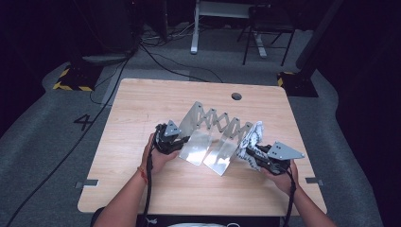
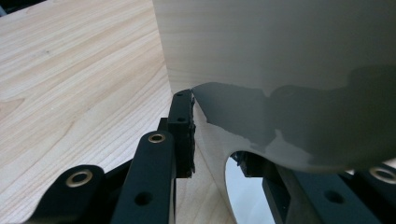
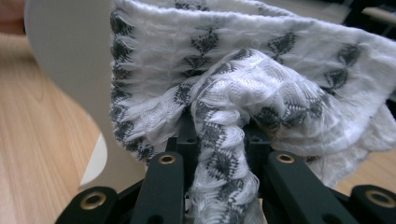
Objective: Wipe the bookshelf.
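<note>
Patterned cloth [image 3: 243, 93] clamped in right gripper [image 3: 219, 140]; high view shows accordion rack [image 1: 215, 135].

On the one wooden table [image 1: 142, 104] stands one grey folding rack [image 1: 215, 135], stretched out from left to right, and one white cloth with a grey pattern [image 1: 251, 142] at its right end. Two grippers work there, the left gripper [image 1: 177, 140] and the right gripper [image 1: 253, 153], each in one of the person's two hands.
</note>
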Motion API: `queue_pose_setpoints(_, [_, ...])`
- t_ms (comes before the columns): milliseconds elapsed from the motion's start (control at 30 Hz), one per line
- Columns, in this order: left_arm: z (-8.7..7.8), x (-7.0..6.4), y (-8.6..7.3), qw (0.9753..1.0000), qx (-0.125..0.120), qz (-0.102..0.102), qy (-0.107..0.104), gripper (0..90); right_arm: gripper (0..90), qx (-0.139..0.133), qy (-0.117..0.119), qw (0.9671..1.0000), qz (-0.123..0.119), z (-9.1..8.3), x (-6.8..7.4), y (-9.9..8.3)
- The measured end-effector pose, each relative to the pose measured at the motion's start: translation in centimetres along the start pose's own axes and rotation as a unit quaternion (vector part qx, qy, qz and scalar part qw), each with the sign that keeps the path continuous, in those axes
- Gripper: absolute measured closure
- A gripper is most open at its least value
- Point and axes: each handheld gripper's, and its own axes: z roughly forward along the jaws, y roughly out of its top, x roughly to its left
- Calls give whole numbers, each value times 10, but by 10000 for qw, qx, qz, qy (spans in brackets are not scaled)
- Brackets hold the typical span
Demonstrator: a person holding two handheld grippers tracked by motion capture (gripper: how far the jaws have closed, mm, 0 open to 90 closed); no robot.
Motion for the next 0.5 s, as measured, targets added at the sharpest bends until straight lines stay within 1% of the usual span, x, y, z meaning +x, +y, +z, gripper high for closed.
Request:
queue_pose_setpoints(33, [0, 0, 0, 10000, 18, 28, 9, 714, 754, 78, 47, 10000, -11, 3, 2, -3])
queue_pose_setpoints(67, [1, 0, -1, 10000, 20, 10, -16, 711, 753, 173, 105, 9998, -32, 6, 3, -6])
queue_pose_setpoints(167, [2, 0, -1, 10000, 19, 31, 4, 705, 751, 506, 246, 9984, -76, 13, 6, -16])
queue_pose_setpoints(267, [2, 0, -2, 10000, 12, 16, -16, 704, 750, 811, 446, 9957, -96, 21, 9, -26])
queue_pose_setpoints(333, [2, 0, -2, 10000, 4, -12, -57, 701, 750, 1076, 541, 9925, -188, 29, 14, -34])
queue_pose_setpoints(433, [2, 0, -2, 10000, 5, -12, -72, 698, 749, 1273, 625, 9896, -244, 36, 18, -39])
queue_pose_setpoints(500, [2, 0, -2, 10000, 2, -27, -81, 698, 749, 1286, 654, 9893, -210, 37, 19, -38])
